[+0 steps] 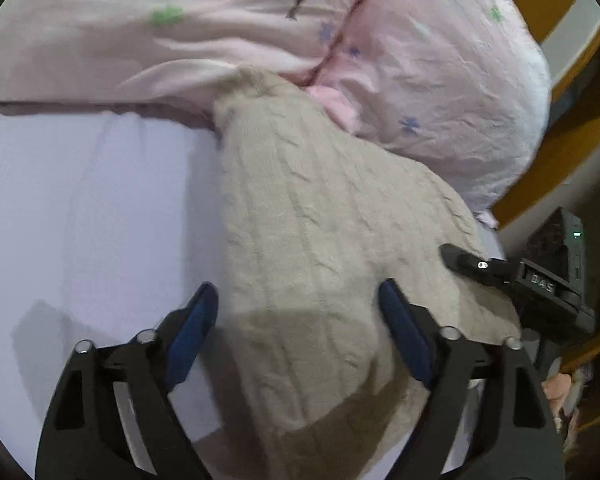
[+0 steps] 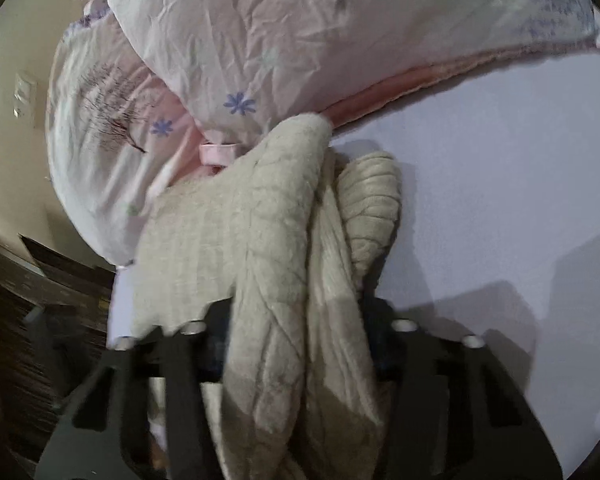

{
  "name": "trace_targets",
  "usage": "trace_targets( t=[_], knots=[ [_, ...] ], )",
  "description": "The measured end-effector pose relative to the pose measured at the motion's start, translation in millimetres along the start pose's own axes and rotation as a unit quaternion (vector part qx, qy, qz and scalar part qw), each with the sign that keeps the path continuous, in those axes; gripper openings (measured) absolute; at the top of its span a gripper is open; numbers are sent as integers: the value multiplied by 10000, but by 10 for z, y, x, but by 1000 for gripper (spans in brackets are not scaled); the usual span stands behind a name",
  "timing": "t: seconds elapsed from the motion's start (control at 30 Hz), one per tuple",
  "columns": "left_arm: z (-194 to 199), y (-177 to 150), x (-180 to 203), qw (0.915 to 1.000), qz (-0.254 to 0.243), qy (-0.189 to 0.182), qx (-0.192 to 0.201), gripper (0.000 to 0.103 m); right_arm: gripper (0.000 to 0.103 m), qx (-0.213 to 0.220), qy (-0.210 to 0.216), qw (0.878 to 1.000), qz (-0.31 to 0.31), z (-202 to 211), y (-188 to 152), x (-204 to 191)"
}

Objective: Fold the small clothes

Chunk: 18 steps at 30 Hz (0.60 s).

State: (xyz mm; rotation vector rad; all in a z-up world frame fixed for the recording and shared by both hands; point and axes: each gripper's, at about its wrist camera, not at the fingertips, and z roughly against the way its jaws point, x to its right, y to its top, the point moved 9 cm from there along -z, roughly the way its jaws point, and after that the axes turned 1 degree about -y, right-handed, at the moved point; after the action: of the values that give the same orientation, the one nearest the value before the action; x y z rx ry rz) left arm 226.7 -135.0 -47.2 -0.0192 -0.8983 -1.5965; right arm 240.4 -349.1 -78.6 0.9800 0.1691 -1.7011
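Observation:
A beige cable-knit sweater [image 1: 308, 216] lies on the pale lilac bed sheet [image 1: 92, 208], its far end against a pink duvet. My left gripper [image 1: 300, 300] is open, its blue-padded fingers [image 1: 196, 328] straddling the sweater's near part just above it. The right gripper's black tip [image 1: 472, 264] shows at the sweater's right edge. In the right wrist view the sweater [image 2: 260, 248] is bunched into thick folds that run between the jaws of my right gripper [image 2: 296, 344]. The fabric hides the fingertips, and the jaws press on the folds from both sides.
A crumpled pink duvet with blue flowers [image 1: 440, 92] is heaped along the back of the bed, also in the right wrist view [image 2: 260, 40]. A wooden bed frame [image 1: 556, 128] stands at right. The bed's edge and dark floor [image 2: 40, 320] lie left of the right gripper.

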Motion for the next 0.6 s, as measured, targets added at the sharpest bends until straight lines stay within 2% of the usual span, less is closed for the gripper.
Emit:
trace_targets(
  t=[0.07, 0.13, 0.2, 0.27, 0.3, 0.33, 0.37, 0.4, 0.47, 0.53, 0.6],
  knots=[
    [134, 18, -2, 9999, -69, -112, 35, 43, 37, 98, 205, 9997, 84, 50, -77, -137],
    [375, 31, -44, 9993, -71, -329, 164, 40, 35, 74, 506, 9985, 220, 72, -170, -322],
    [684, 36, -127, 9978, -393, -150, 520, 40, 35, -80, 745, 9960, 483, -3, -306, -571],
    [875, 15, -316, 9949, -661, 276, 713, 46, 39, -316, 563, 9939, 895, -211, -445, -736],
    [902, -9, -444, 9942, -675, 490, 678, 49, 46, -384, 85, 9927, 1142, -320, -487, -727],
    [926, -42, -620, 9939, -550, 734, 605, 54, 58, -259, -369, 9914, 1228, -336, -473, -677],
    [977, -60, -718, 9936, -428, 824, 637, 55, 63, -54, -466, 9919, 1180, -276, -438, -661],
    [1053, -78, -789, 9933, -325, 840, 728, 58, 65, 250, -418, 9932, 1053, -145, -382, -655],
    [1254, -94, -905, 9913, -192, 859, 975, 74, 65, 684, -129, 9942, 822, 101, -296, -689],
    [1380, -101, -947, 9891, -138, 903, 1159, 78, 65, 682, 23, 9941, 845, 180, -276, -738],
    [1431, -126, -948, 9893, -57, 824, 1205, 79, 63, 334, -136, 9950, 931, -16, -334, -784]
  ],
)
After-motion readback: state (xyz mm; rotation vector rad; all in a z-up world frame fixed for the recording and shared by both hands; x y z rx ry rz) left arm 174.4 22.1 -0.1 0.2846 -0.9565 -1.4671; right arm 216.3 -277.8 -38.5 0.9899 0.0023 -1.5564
